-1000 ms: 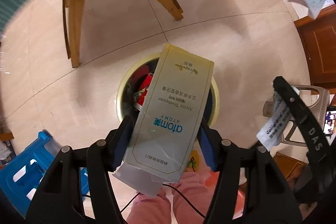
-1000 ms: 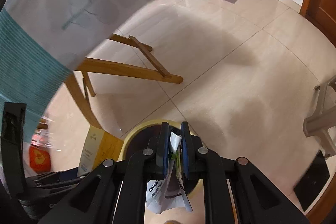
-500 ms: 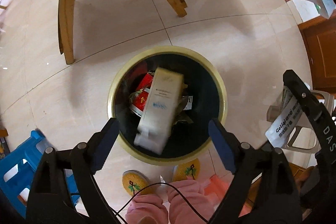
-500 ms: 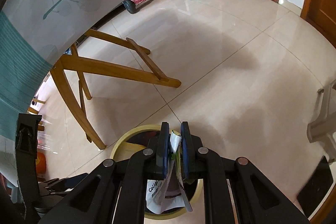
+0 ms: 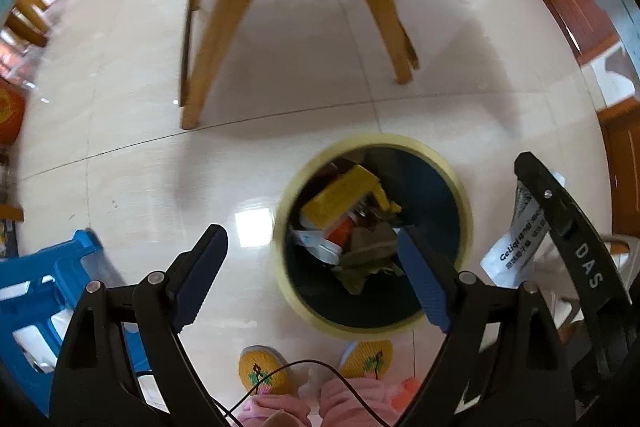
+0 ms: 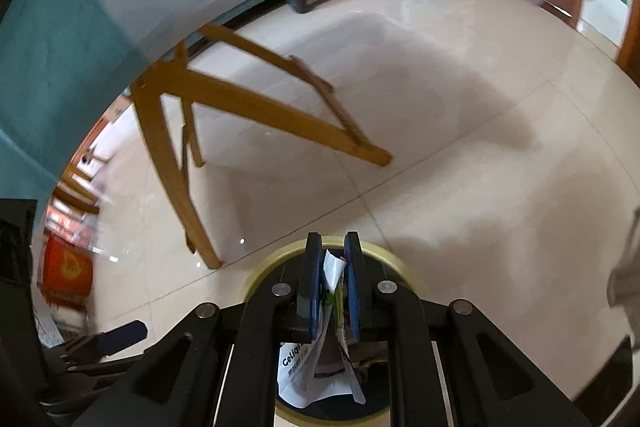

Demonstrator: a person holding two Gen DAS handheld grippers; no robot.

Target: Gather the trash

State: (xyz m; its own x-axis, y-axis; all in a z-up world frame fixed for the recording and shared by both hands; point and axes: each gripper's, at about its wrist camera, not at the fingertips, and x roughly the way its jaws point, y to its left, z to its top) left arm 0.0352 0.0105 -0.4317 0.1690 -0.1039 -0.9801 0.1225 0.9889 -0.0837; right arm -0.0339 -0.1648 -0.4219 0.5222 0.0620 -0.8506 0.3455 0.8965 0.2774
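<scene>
The bin (image 5: 288,291) has a pale yellow rim and dark inside, holding a yellow box (image 5: 340,199) and red scraps. The floor (image 5: 120,187) is cream tile. The stool (image 5: 36,291) is blue, the slippers (image 5: 260,371) orange-yellow, the wrapper (image 6: 312,375) white with dark lettering.

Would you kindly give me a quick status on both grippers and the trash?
Left gripper open, empty, beside the bin. Right gripper shut on white wrapper, over the bin. Yellow box lies inside. Nothing in the way.

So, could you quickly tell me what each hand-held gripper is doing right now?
Left hand-held gripper: open, holding nothing, above the trash bin.
Right hand-held gripper: closed on a white wrapper.
</scene>
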